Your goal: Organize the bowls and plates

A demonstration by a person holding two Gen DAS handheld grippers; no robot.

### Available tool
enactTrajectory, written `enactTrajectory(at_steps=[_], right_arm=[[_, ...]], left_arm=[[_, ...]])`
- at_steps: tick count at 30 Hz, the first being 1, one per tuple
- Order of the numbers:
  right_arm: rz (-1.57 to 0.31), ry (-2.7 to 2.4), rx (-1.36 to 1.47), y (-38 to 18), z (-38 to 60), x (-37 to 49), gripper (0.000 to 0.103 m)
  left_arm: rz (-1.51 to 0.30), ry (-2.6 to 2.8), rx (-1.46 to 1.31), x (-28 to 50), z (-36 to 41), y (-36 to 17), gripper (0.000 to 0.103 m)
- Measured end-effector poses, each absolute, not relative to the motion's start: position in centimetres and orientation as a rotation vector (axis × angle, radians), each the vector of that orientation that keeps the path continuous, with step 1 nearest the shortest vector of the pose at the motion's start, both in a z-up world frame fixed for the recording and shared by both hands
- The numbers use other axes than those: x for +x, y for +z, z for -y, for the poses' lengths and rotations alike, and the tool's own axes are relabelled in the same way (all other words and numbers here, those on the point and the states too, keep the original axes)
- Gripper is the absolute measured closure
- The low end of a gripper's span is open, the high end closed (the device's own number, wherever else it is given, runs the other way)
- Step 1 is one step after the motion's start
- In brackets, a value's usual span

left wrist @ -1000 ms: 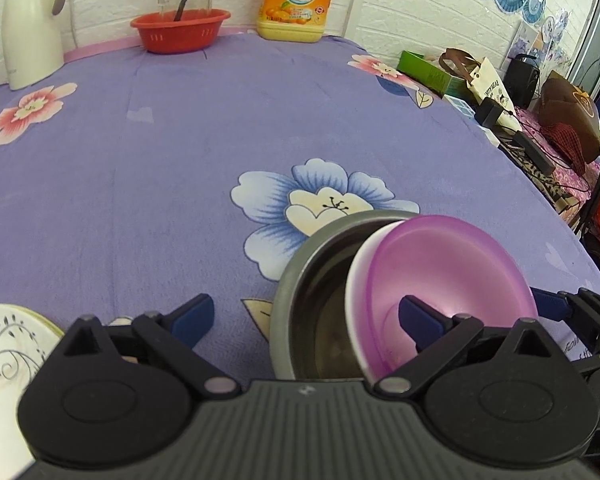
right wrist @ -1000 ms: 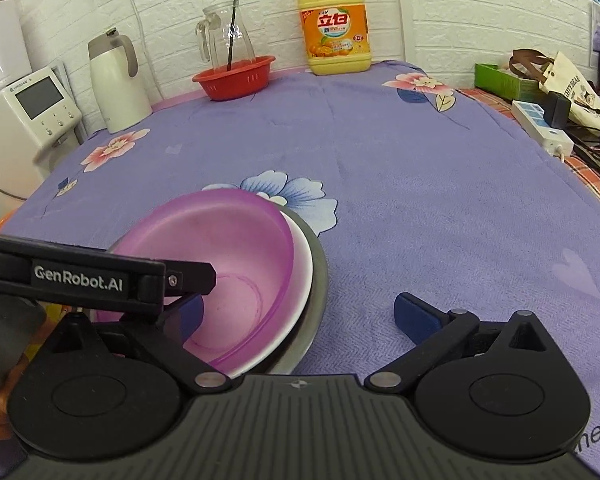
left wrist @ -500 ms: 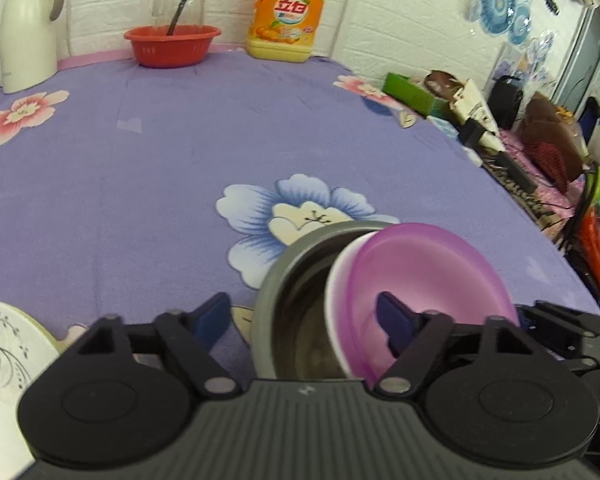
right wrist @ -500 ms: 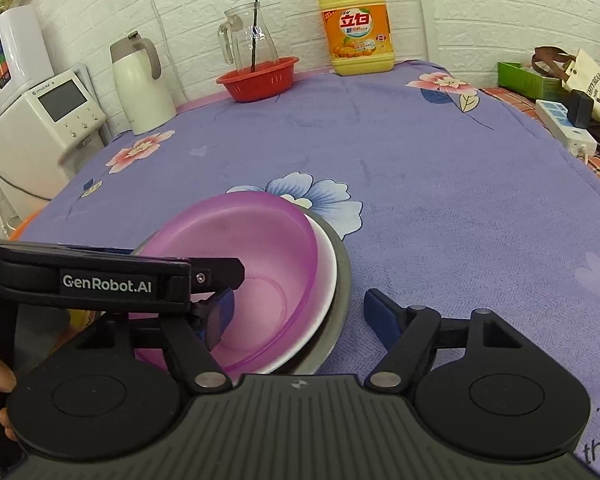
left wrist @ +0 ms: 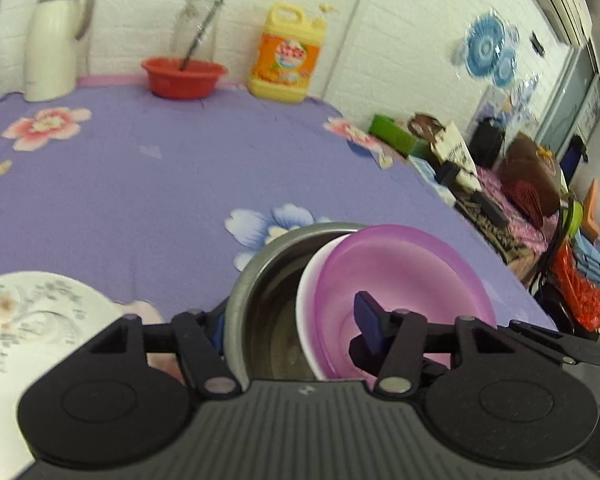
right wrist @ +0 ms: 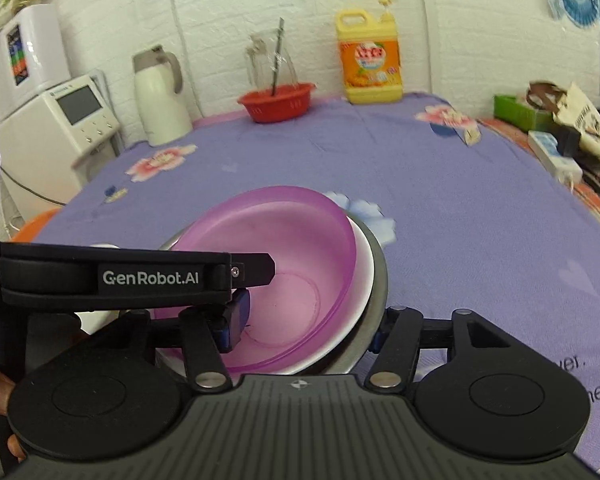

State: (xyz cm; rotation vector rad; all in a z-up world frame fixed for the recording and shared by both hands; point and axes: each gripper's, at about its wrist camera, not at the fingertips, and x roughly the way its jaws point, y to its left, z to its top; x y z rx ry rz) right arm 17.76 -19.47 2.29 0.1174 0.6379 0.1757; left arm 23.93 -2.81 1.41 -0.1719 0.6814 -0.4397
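On the left, a floral plate (left wrist: 40, 320) lies on the purple cloth (left wrist: 160, 200). Beside it the left gripper (left wrist: 292, 320) straddles one side of a nested stack: its left finger sits outside the steel bowl (left wrist: 260, 280), its right finger (left wrist: 366, 314) inside the pink bowl (left wrist: 400, 264), and a white bowl (left wrist: 306, 300) is sandwiched between. The jaws appear closed onto the stack's walls. The stack tilts, and I cannot tell whether it rests on the cloth. To the right, the right gripper (right wrist: 308, 328) takes the other side the same way: left finger (right wrist: 236, 316) inside the pink bowl (right wrist: 300, 248), right finger behind the steel rim (right wrist: 376, 280), jaws pinching the nested walls.
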Motion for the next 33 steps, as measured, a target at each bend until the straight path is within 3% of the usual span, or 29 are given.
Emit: enactTrajectory(at_steps=[6,12,22,27,33], right_arm=[[-0.584,0.324,0.085,3.9,13.8,18.2,0.0],[-0.622,0.503,0.066,2.9,7.2,19.2,0.0],[-0.689,0.543,0.014,1.2,3.9,20.4,0.0],[-0.704,0.539,0.006,0.8,3.5,20.9,0.0],[-0.595,0.485,-0.038,1.7,3.3,20.3,0.0]], left_arm=[[-0.616,-0.288,-0.186,21.5,-4.1,3.3,0.046],[-0.643,-0.123,-0.234,19.8,-10.6,2.0,0.046],[-0.674,-0.12,-0.283,20.9,-13.3,-0.6,0.045],[-0.615,-0.138,-0.28,20.4,-13.2,-0.3,0.014],[-0.549,-0.117,-0.305,20.1,-14.4,0.8,0.009]])
